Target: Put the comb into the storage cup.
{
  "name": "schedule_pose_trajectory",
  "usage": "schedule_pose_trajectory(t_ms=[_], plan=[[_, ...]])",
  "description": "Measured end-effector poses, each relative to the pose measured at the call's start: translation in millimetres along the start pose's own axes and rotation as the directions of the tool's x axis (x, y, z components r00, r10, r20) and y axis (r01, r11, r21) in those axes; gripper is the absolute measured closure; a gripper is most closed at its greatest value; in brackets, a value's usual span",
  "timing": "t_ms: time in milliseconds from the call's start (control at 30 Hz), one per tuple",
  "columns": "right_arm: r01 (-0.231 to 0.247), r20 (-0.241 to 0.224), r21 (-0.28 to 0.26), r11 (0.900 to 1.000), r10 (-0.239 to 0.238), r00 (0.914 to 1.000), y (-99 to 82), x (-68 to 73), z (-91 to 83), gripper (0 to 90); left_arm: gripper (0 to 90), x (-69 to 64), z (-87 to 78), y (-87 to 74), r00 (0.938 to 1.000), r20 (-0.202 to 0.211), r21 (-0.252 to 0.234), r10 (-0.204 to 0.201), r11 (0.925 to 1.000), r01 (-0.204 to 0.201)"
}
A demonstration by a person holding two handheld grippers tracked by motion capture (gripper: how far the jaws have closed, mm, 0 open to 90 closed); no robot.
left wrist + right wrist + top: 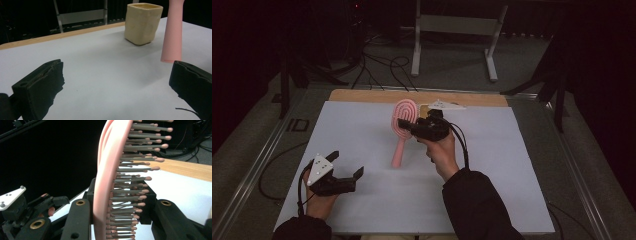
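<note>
A pink hairbrush [403,120] hangs upright above the middle of the white sheet, head up and handle [172,32] pointing down. My right gripper [405,124] is shut on the brush just under its head; in the right gripper view the bristles [130,177] stick out to the right between the jaws [117,210]. My left gripper [347,164] stays open near the table's front left with nothing between its jaws [117,80]. A cream square cup [142,22] stands behind the brush, mostly hidden by the right gripper in the high view.
The white sheet [512,175] covers the table, with a strip of bare wood [362,95] at the far edge. Behind the table, a grey metal frame [452,25] and cables [382,65] are on the floor.
</note>
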State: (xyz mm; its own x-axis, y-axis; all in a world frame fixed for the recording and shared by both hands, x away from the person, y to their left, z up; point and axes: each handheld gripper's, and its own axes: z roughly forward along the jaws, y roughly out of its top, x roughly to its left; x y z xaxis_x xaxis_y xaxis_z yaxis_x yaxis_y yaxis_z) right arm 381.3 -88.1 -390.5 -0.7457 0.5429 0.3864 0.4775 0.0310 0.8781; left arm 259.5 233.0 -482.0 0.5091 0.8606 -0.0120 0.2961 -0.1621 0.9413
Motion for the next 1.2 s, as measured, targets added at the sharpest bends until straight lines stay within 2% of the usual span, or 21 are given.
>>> schedule_pose_trajectory(t_ms=[233,600,1200], plan=[[-0.006,0.007,-0.008,1.0,0.006,1.0,7.5,-2.5,2.0,63.3,0.2,2.3,-0.6,-1.2,0.9999,-0.011,-0.003,-0.012,0.9999,0.012],[-0.016,0.007,-0.01,0.9998,0.016,0.9999,15.6,-4.3,6.9,63.3,0.2,1.4,0.2,-2.3,0.9998,-0.017,0.002,-0.008,1.0,0.008],[0.002,0.02,-0.024,0.9997,-0.002,0.9998,33.2,-5.6,9.8,63.3,0.2,0.4,2.0,-3.5,0.9999,-0.012,0.01,-0.005,0.9999,0.005]])
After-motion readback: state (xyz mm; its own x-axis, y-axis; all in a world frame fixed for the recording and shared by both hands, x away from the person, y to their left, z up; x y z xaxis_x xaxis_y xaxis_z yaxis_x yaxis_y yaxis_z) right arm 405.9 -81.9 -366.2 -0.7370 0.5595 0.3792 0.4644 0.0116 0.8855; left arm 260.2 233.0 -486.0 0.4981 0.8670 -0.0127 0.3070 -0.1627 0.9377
